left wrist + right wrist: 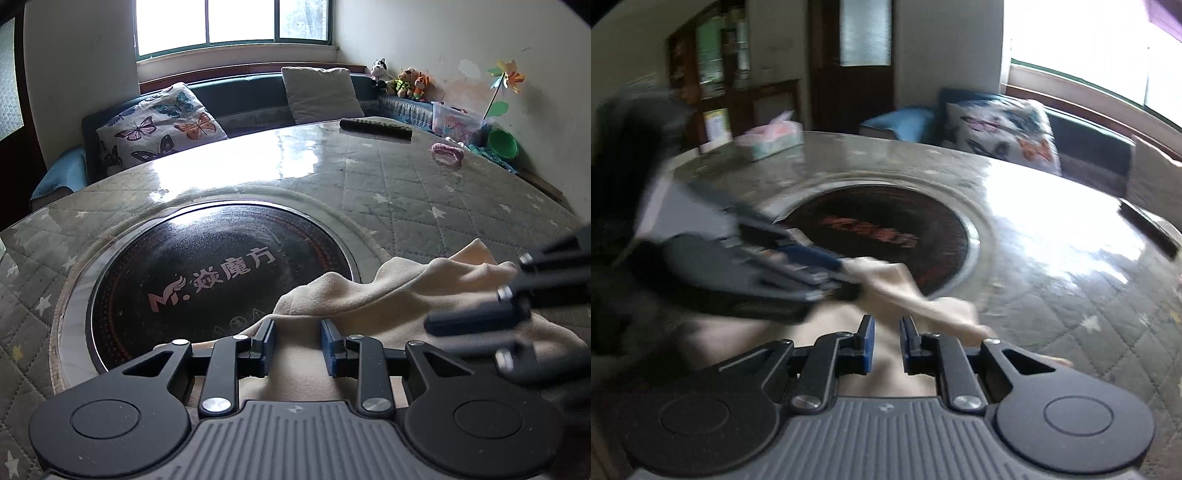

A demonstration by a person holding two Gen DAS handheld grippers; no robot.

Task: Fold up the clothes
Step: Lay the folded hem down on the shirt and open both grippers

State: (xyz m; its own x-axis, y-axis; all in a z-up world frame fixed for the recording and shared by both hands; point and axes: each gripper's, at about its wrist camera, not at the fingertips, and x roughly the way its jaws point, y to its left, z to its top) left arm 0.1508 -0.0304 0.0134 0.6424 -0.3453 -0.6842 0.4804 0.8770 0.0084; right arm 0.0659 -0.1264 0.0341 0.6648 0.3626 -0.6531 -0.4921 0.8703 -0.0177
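Note:
A cream cloth (pixel 369 295) lies rumpled at the near edge of the round table, partly over the black centre plate (pixel 221 280). My left gripper (pixel 297 328) has the cloth running between its blue pads, which stand a little apart and press on a bunched fold. From the right, my blurred right gripper (pixel 443 325) reaches over the same cloth, where a fold rises beside it. In the right wrist view the right gripper (pixel 888 328) is nearly closed with cloth (pixel 923 299) in the narrow gap. The left gripper (pixel 846 275) holds the far end of a raised ridge.
The table (pixel 424 192) has a quilted star cover under a shiny sheet. A black remote (pixel 375 128) and a pink item (pixel 447 153) lie at its far side, a tissue pack (pixel 772 138) at another edge. A sofa with a butterfly cushion (pixel 159 125) stands behind.

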